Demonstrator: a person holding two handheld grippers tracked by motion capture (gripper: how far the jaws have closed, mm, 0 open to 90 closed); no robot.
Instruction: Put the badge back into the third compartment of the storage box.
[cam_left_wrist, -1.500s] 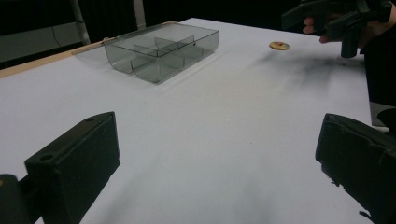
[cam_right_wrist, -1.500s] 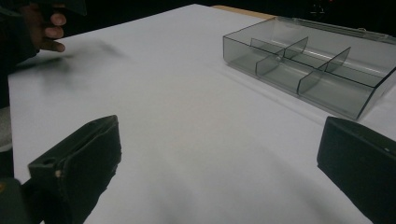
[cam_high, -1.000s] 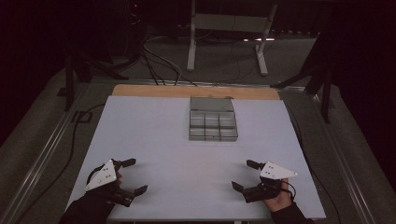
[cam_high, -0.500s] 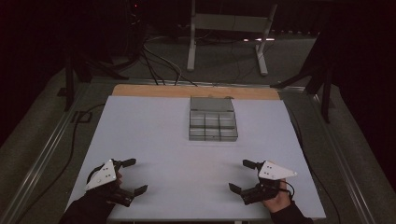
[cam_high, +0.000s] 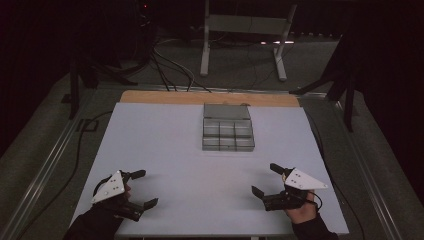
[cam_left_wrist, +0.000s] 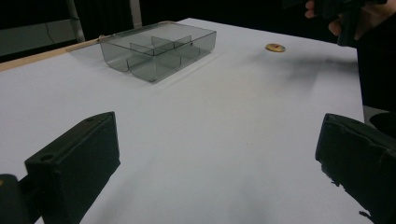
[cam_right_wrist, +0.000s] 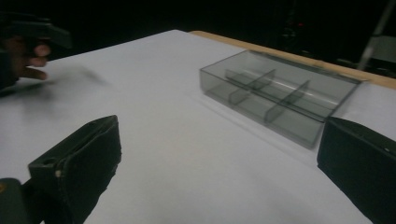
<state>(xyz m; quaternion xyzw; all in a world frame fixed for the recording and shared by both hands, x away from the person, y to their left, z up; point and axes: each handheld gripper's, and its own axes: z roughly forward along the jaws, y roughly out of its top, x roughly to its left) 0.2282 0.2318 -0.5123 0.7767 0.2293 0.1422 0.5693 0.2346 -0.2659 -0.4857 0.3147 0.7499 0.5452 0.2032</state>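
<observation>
- The left tool (cam_high: 141, 188) sits at about 7 o'clock on the white table (cam_high: 165, 135), jaws spread wide with nothing between them.
- The right tool (cam_high: 266, 180) sits at about 5 o'clock, also released, its jaws well apart and holding nothing.
- The clear divided tray (cam_high: 227, 128) stands toward 12 o'clock, near the table's far edge, well apart from both tools.
- In the left gripper view the tray (cam_left_wrist: 156, 46) lies at roughly 11 o'clock ahead of the jaws; its compartments look bare, though the dim light makes this hard to confirm.
- A small yellowish disc (cam_left_wrist: 275, 47) lies on the table at about 1 o'clock in that view, near the other hand (cam_left_wrist: 345, 18).
</observation>
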